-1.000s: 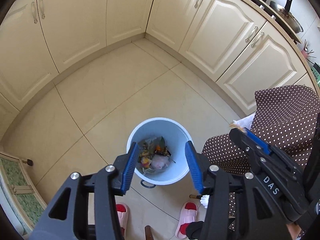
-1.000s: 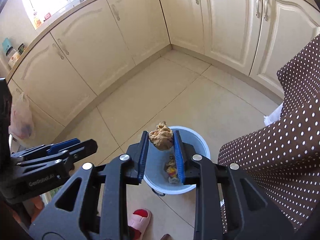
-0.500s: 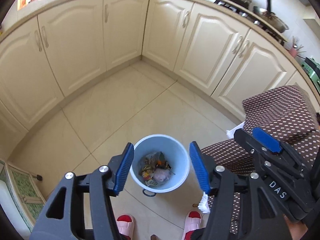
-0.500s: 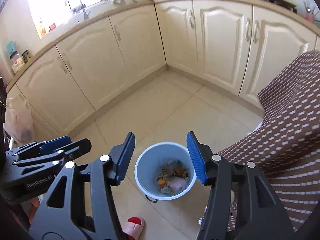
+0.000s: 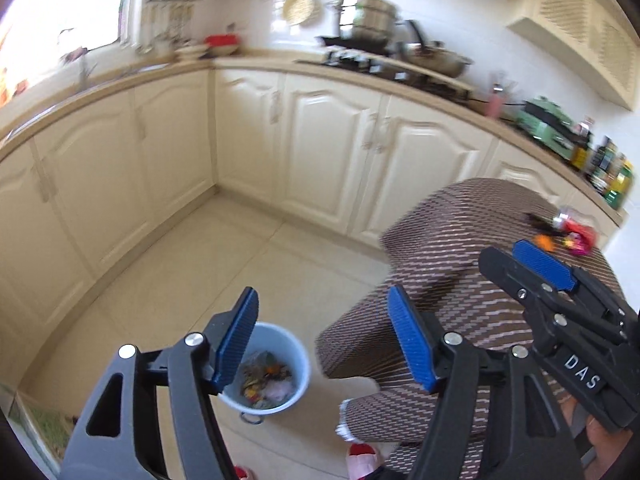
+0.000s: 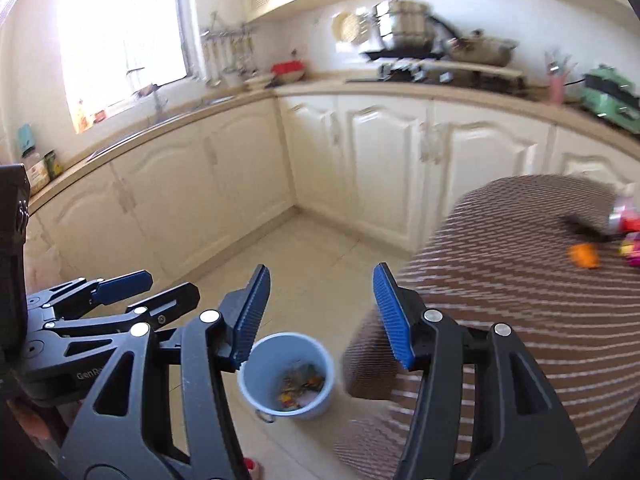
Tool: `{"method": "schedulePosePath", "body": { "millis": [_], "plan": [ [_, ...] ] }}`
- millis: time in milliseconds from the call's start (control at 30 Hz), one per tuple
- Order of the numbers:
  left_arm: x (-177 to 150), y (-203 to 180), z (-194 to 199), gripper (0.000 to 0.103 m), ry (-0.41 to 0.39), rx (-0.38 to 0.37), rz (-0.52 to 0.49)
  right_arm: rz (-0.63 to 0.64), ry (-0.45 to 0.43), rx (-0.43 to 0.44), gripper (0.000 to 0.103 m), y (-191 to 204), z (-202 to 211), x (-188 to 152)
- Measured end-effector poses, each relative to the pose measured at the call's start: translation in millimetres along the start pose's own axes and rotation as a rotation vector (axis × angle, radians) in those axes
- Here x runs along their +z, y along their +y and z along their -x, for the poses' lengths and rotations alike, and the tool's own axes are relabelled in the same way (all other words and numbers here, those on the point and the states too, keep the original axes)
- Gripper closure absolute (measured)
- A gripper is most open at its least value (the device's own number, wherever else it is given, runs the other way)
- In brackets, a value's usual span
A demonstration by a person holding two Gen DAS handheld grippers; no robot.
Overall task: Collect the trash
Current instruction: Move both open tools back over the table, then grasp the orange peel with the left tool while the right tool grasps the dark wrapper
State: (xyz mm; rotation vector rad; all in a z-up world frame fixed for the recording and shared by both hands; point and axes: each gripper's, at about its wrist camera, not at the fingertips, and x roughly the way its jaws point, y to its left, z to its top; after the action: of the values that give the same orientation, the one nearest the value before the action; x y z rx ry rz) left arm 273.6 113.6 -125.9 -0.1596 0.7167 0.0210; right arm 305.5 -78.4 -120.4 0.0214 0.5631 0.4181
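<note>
Cream kitchen cupboards are seen behind the blue bin on the floor, both grippers are held apart and empty, left widening, and the bench trash is best approached slowly.

Your right gripper stands empty, jaws apart. Below it, the blue bin holds mixed trash. Orange and pink scraps lie on the brown cloth.

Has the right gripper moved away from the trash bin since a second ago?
Yes. The right gripper has lifted up and away from the blue bin, which now looks smaller and lower in its view, and the countertop has come into sight. Nothing is between its jaws.
</note>
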Motion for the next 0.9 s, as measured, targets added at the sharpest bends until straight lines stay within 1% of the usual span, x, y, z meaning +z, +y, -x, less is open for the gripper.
{"method": "schedulePosePath", "body": {
  "millis": [133, 233, 400, 433, 567, 667, 767, 900],
  "plan": [
    [4.7, -60.5, -1.7, 0.036, 0.01, -0.092, -0.074, -0.027, -0.027, -0.097, 0.047, -49.3, 39.1, 2.2],
    [7.3, -114.1, -12.4, 0.036, 0.043, -0.168, -0.14, -0.041, -0.031, -0.175, 0.046, -89.5, 62.2, 1.3],
    [11.7, -185.2, -36.6, 0.036, 0.083, -0.245, -0.243, -0.061, -0.001, -0.326, 0.044, -166.7, 85.2, -0.8],
    [13.4, -194.0, -41.4, 0.036, 0.088, -0.254, -0.256, -0.066, 0.01, -0.344, 0.043, -181.9, 87.9, -1.1],
    [19.8, -247.9, -72.8, 0.036, 0.13, -0.278, -0.318, -0.089, 0.052, -0.412, 0.043, -230.2, 86.4, -4.6],
    [22.7, -278.4, -93.6, 0.036, 0.147, -0.27, -0.377, -0.081, 0.082, -0.437, 0.043, -252.2, 81.4, -5.1],
    [27.1, -304.7, -115.5, 0.036, 0.169, -0.253, -0.412, -0.07, 0.105, -0.446, 0.043, -265.4, 69.9, -3.7],
    [31.2, -326.2, -138.4, 0.036, 0.186, -0.223, -0.447, -0.072, 0.118, -0.438, 0.044, -281.6, 58.0, -0.8]
  ]
}}
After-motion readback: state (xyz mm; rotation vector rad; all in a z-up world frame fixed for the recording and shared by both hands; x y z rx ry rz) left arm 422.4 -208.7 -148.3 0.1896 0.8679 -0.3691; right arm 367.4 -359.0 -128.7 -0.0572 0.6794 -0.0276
